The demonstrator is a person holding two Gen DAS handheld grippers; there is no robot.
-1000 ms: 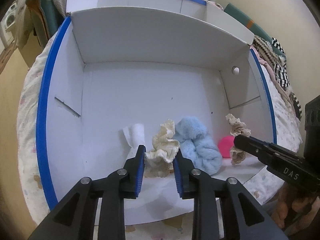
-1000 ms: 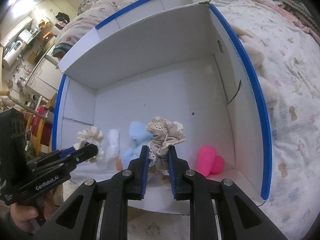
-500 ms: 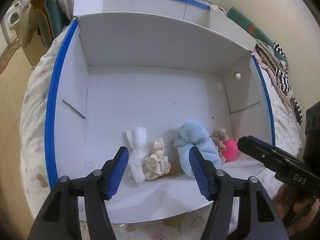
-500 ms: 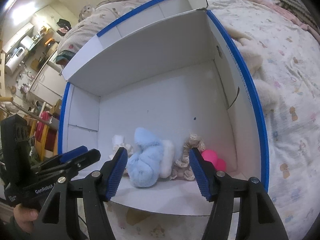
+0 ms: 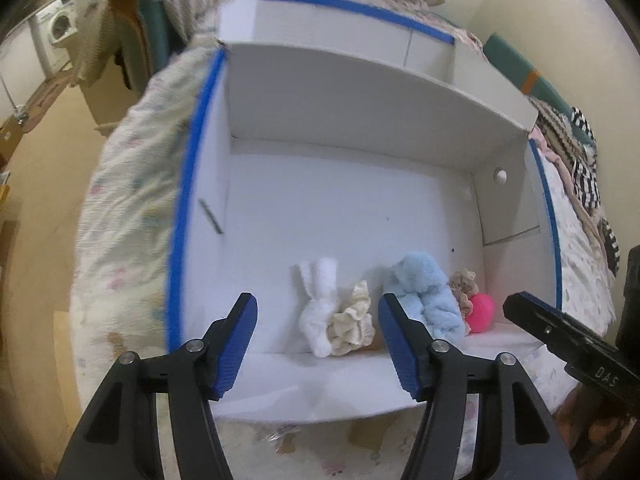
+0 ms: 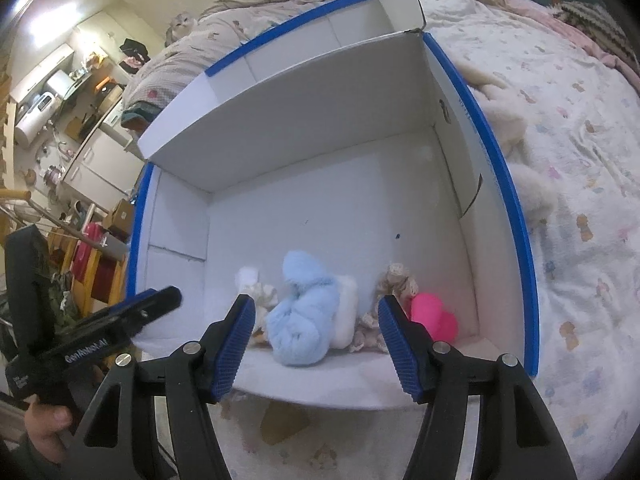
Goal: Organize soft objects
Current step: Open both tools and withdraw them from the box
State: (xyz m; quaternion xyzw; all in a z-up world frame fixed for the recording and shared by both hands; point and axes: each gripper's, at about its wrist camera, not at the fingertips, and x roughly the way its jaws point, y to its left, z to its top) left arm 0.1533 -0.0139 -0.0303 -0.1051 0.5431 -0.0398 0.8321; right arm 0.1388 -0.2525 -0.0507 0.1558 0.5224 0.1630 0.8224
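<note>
Bed cover [image 6: 568, 168]: pale, printed with small pastel figures, spread over the bed.
Wall [image 5: 532, 12]: plain cream, seen beyond the bed.
Washing machine [image 5: 58, 26]: white front-loader, at far left.
Cabinets [image 6: 102, 160]: pale, low, with cluttered tops.
Light [image 6: 42, 26]: bright ceiling glare, upper left.
Striped clothing [image 5: 586, 168]: piled at the bed's right edge.

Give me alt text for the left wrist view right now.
The left gripper hangs with jaws open and empty over a white box on a bed. Along the box's near wall sit a white plush, cream scrunchie, blue plush, beige scrunchie and pink ball.
</note>
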